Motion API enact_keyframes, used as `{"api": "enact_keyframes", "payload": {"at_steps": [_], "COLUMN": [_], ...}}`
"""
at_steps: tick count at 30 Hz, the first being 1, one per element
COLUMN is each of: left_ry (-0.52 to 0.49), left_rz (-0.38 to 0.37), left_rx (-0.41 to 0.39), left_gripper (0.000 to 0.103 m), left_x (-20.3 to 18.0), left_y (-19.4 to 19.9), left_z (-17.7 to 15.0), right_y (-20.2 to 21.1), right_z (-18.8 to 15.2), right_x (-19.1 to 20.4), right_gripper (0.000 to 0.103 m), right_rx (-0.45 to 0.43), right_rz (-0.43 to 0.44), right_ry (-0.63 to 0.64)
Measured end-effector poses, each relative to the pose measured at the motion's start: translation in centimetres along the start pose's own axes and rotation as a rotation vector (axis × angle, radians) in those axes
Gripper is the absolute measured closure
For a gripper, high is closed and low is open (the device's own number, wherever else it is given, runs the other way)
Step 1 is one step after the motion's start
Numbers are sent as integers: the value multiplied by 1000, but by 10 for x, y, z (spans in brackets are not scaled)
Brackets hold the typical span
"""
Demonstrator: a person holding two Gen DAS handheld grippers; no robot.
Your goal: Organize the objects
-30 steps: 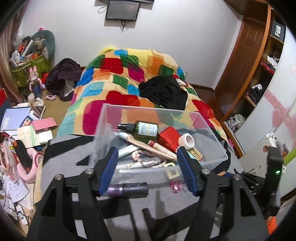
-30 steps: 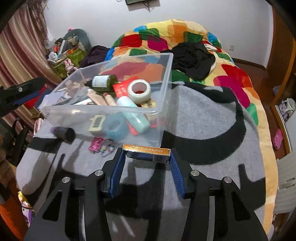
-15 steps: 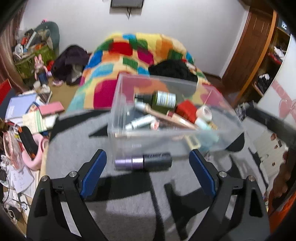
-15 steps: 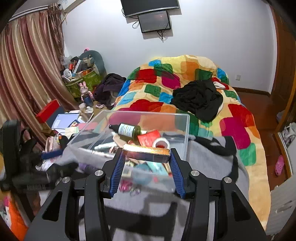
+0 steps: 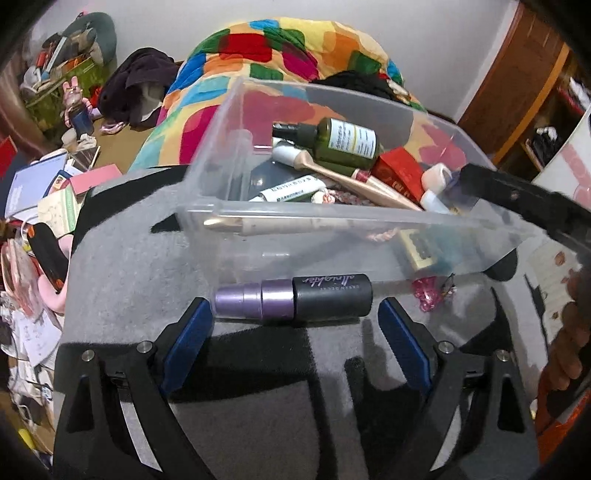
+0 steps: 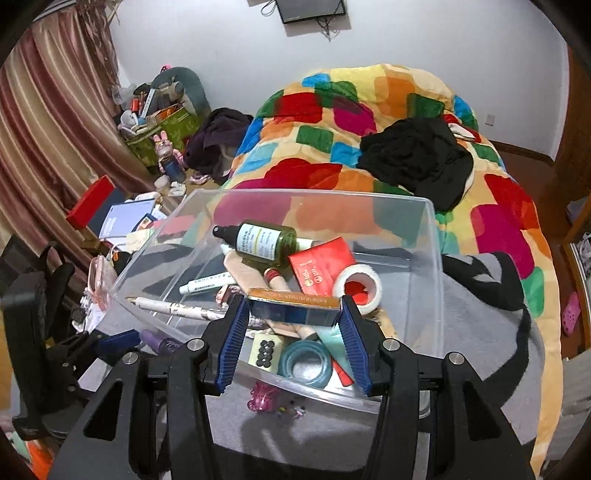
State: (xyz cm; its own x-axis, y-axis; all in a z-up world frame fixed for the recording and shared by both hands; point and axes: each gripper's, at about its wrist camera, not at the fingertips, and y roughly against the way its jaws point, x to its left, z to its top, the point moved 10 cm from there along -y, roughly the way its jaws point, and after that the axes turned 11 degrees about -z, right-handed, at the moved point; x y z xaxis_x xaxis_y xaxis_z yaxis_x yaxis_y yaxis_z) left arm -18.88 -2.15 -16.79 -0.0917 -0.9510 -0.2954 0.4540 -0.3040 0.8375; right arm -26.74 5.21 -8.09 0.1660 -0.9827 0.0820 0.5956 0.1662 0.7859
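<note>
Left gripper lower now, purple tube between fingers (untouched).

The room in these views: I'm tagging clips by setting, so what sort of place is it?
Most likely a lived-in bedroom. A bed with a colourful patchwork quilt fills the middle, striped curtains hang on one side, a wall-mounted screen sits above, and a wooden wardrobe stands by the wall.
</note>
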Motion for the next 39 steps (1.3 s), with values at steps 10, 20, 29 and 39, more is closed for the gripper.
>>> {"api": "enact_keyframes", "payload": {"at_steps": [10, 20, 29, 39], "left_ry": [22, 59, 30, -22], "left_rz": [10, -29, -9, -13], "left_rx": [19, -24, -147, -274], "left_gripper": [11, 13, 13, 13], "left_x": [2, 6, 5, -4], "left_y": [-8, 7, 46, 87], "left_z": [3, -2, -5, 3], "right_y": [46, 37, -7, -22], "right_z": [-14, -65, -82, -80], "right_x": [3, 8, 14, 27], "right_gripper": [38, 38, 48, 71], "right_rx": [-91, 2, 112, 129], "right_rz": [-13, 4, -39, -92], "right_ry": [83, 94, 101, 126]}}
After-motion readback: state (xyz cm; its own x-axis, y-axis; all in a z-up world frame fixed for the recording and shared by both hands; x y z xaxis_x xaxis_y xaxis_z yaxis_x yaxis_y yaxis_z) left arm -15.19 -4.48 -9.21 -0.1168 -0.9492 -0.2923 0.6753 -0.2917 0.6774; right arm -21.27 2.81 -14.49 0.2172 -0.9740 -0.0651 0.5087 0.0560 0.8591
